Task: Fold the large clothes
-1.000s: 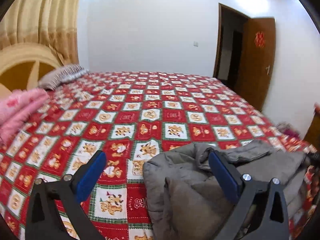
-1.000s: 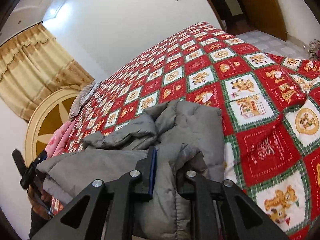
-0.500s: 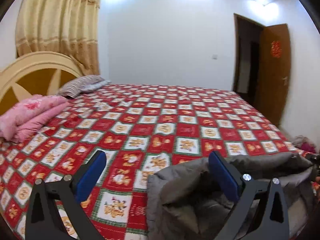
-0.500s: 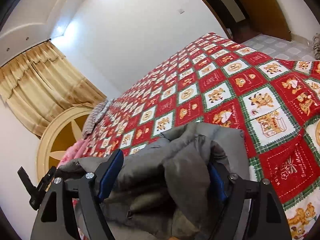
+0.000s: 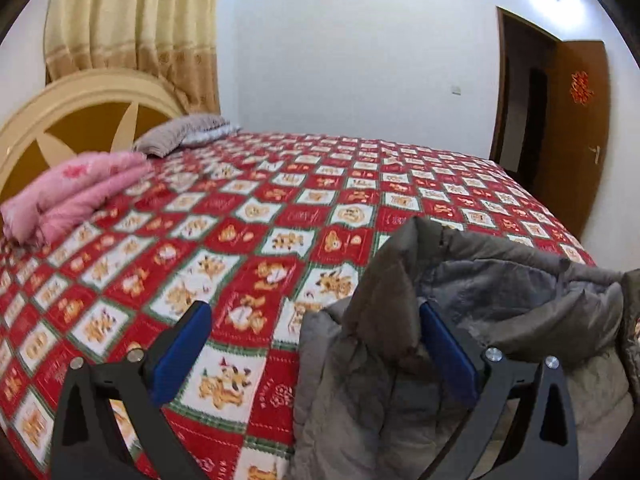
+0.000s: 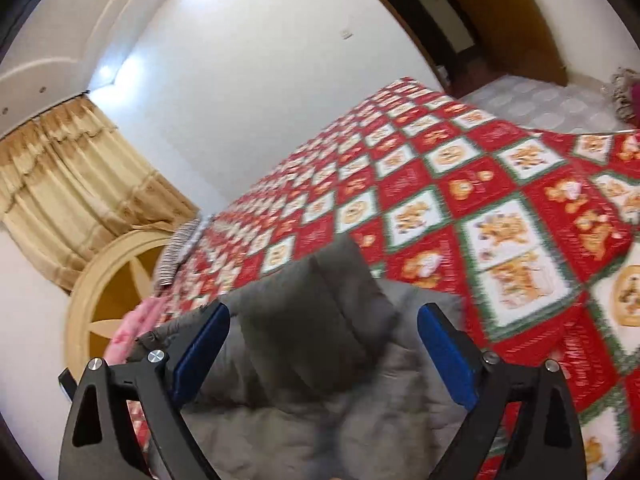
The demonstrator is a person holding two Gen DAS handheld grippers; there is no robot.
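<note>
Your right gripper [image 6: 322, 350] has just been opening and its jaws now stand wide, with the grey padded jacket [image 6: 320, 340] lying between the blue pads [image 6: 200, 354] but not pinched by them. Your left gripper [image 5: 316, 350] is spread wide too; its right-hand pad is up against a raised fold of the jacket [image 5: 460, 320], while the other pad hangs over the red patchwork bedspread [image 5: 248, 240] with nothing caught. The jacket sits bunched at the near edge of the bed, and it looks as if part of it may hang off the side, though you cannot confirm that from here. That is your main risk: with neither gripper holding, the slippery, puffy fabric can slump or slide toward the edge and undo whatever fold you have. The padding also springs back, so a loose layer may pop open again. If you close now without aiming, you may pinch several layers at once and drag the whole bundle instead of one flap. The motion blur hints that you are moving fast; slow down before regripping.
</note>
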